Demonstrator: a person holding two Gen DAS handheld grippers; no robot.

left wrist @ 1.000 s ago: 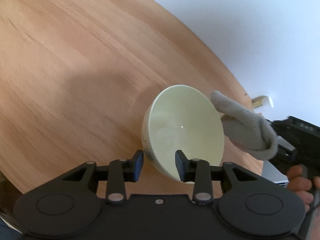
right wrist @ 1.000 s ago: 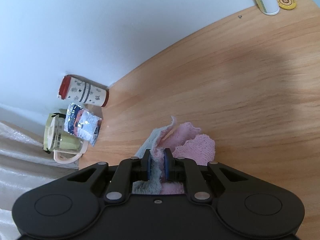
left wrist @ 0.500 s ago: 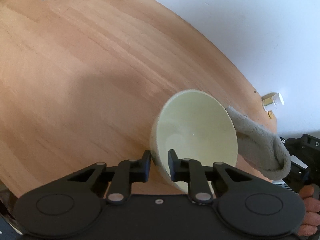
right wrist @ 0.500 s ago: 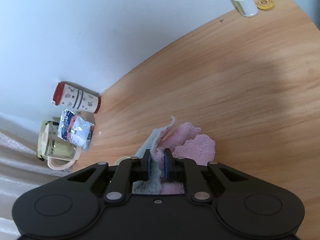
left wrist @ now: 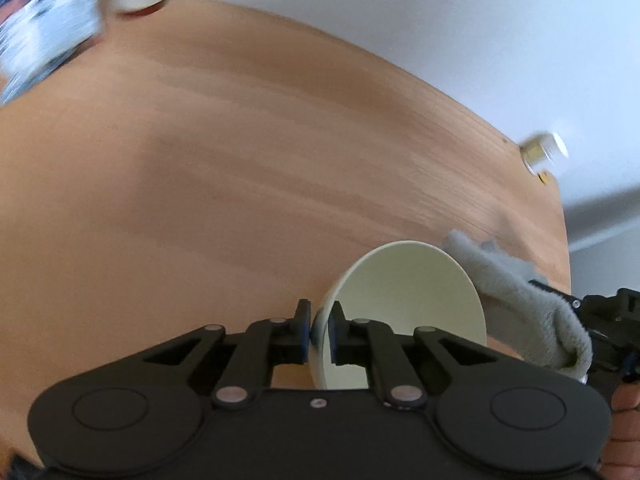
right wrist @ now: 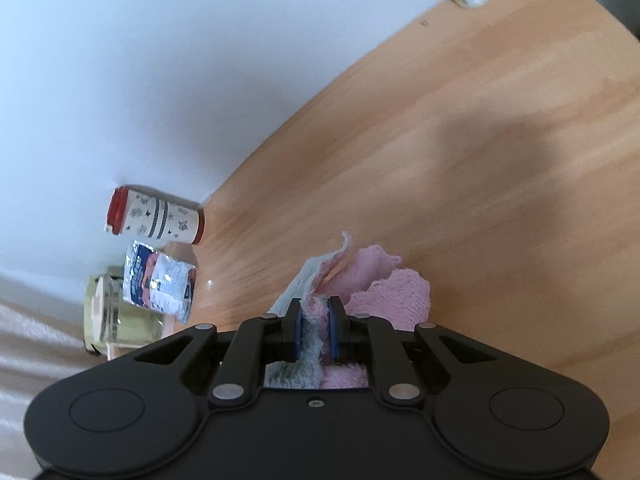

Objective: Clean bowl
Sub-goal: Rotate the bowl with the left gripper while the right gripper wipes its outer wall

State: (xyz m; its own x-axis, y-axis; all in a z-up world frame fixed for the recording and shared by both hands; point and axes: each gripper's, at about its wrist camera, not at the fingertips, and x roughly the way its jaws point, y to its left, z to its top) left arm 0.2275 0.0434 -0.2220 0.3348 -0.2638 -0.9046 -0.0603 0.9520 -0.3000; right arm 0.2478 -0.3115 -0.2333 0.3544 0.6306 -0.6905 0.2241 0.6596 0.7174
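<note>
Here left claw (left wrist: 319,326) pinches bowl (left wrist: 404,312) rim; right claw (right wrist: 314,329) clamps cloth (right wrist: 372,284); packet (right wrist: 158,284) print blurred, perhaps unreadable.

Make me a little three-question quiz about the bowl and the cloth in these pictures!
1. True or false: the left gripper is shut on the rim of the bowl.
2. What does the right gripper pinch? A) a spoon B) the cloth C) a cup
3. Fill in: beside the red-lidded tumbler lies a foil ____.

Key: 1 true: one finger is inside the bowl, one outside. 2 B: the pink and pale blue cloth sits between its fingers. 3 packet.
</note>
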